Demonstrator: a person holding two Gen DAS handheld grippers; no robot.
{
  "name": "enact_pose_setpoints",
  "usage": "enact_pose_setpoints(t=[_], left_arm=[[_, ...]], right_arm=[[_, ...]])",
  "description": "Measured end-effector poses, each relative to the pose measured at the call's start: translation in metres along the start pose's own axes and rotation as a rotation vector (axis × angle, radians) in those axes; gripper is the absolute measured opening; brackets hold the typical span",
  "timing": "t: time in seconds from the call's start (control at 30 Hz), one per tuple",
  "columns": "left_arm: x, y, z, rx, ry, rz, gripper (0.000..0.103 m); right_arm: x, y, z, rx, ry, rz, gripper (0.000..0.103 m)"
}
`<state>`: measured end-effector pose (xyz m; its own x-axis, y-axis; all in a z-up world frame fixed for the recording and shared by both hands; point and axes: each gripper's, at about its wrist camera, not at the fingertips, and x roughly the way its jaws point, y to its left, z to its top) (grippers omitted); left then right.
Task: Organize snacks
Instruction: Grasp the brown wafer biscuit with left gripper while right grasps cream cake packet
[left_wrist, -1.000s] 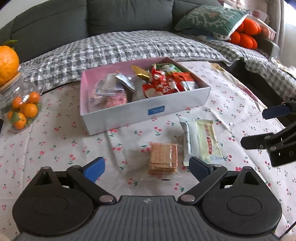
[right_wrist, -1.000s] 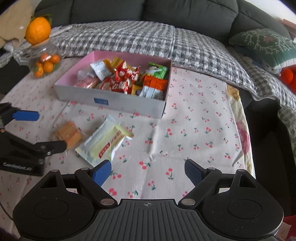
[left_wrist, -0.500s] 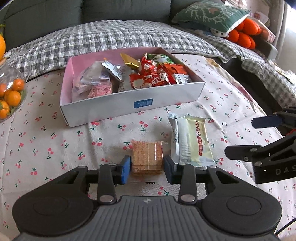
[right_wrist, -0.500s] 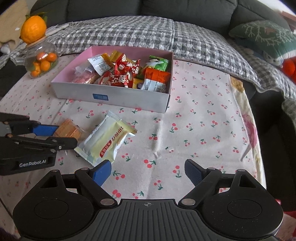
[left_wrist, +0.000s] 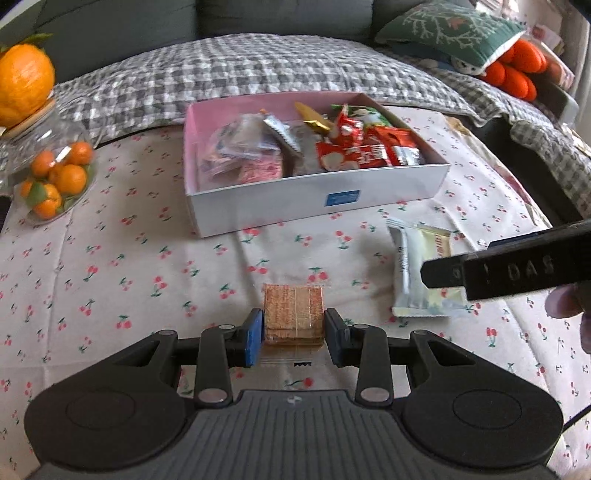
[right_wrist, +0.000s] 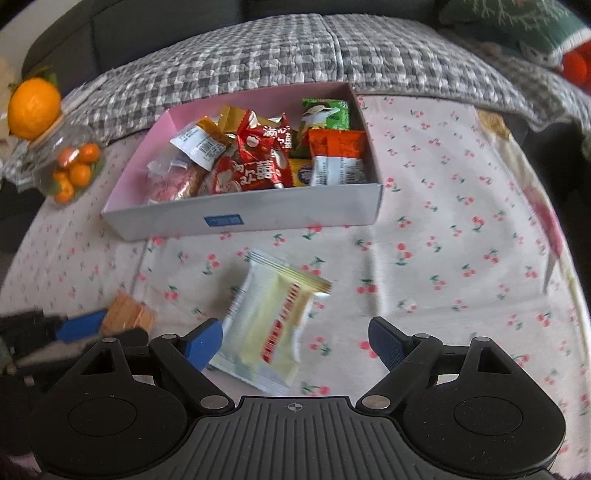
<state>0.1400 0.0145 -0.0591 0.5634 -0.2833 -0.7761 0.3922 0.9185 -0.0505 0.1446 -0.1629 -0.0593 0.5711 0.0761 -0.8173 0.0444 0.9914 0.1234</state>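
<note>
A clear-wrapped wafer pack lies on the cherry-print tablecloth, and my left gripper is shut on it, blue pads pressed against both sides. A pale yellow snack packet lies to the right of it, its lower part between the spread fingers of my open right gripper, which hangs just above it without touching. The white box with a pink inside stands behind, filled with several wrapped snacks. In the left wrist view the right gripper crosses over the yellow packet.
A glass jar of small oranges with a big orange on its lid stands at the table's far left. A sofa with a grey checked blanket runs behind the table. The table's right edge drops off beyond the cloth.
The left gripper has closed from wide open onto the wafer pack. The right gripper has swung left and rolled, so the yellow packet now lies between its fingers.
</note>
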Motion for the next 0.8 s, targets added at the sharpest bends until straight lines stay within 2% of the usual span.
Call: enact_pose_setpoints(t=[0.23,0.43,0.53,0.6,0.67,0.8], left_arm=[[-0.006,0.008,-0.002,0.004,0.001,0.004,0.032],[-0.007,0.012,-0.004,0.004,0.021,0.011,0.032],[-0.007,0.013,-0.004,0.006,0.027,0.013,0.032],[-0.008,0.013,-0.004,0.006,0.028,0.014,0.032],[-0.008,0.013,-0.004,0.006,0.028,0.014,0.032],[-0.008,0.012,-0.004,0.007,0.028,0.013,0.032]], right_arm=[[0.015,0.018,0.006,0.050,0.023,-0.014,0.088],[0.028,0.030,0.005,0.048,0.067,-0.130,0.084],[0.028,0.032,0.004,0.033,0.060,-0.160,0.071],[0.025,0.034,0.004,0.026,0.058,-0.153,0.054],[0.023,0.034,0.004,0.025,0.066,-0.147,0.049],[0.019,0.033,0.003,0.024,0.079,-0.126,0.047]])
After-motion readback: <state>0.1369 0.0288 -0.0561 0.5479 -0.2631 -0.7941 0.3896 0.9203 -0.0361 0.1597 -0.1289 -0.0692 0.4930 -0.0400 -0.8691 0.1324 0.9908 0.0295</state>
